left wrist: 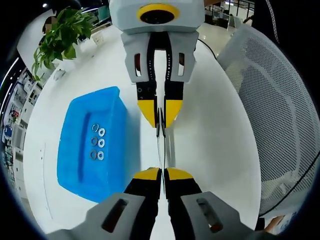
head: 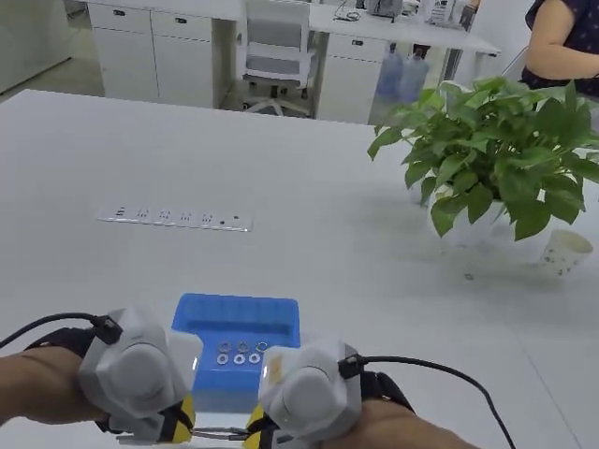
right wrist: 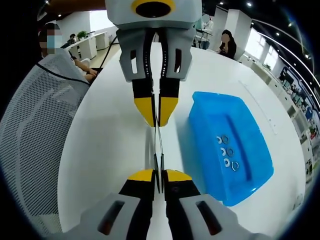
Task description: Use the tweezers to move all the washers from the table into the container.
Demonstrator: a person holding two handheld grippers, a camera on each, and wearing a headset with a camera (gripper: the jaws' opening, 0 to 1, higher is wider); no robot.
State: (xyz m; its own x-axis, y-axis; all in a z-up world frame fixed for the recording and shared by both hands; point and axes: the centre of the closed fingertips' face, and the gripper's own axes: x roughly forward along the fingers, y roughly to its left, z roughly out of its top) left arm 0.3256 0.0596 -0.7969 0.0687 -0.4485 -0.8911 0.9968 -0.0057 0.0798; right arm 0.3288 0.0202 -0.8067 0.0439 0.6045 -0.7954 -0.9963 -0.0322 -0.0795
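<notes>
A blue container (head: 234, 309) stands on the white table near its front edge, with several washers (head: 241, 353) lying in its recess. My left gripper (head: 187, 426) and right gripper (head: 253, 432) face each other just in front of it. Thin tweezers (head: 220, 432) span the gap between them. In the left gripper view my left gripper (left wrist: 162, 174) is shut on one end of the tweezers (left wrist: 161, 145), and the right gripper (left wrist: 160, 114) pinches the other end. The right gripper view has the right gripper (right wrist: 159, 175), the tweezers (right wrist: 157, 145), the container (right wrist: 215, 110) and the washers (right wrist: 227, 152).
A white power strip (head: 173, 217) lies mid-table. A potted plant (head: 496, 150) and a paper cup (head: 566, 251) stand at the right. A mesh chair back (left wrist: 280, 100) is close behind the near edge. Another person (head: 562, 37) stands at the far right.
</notes>
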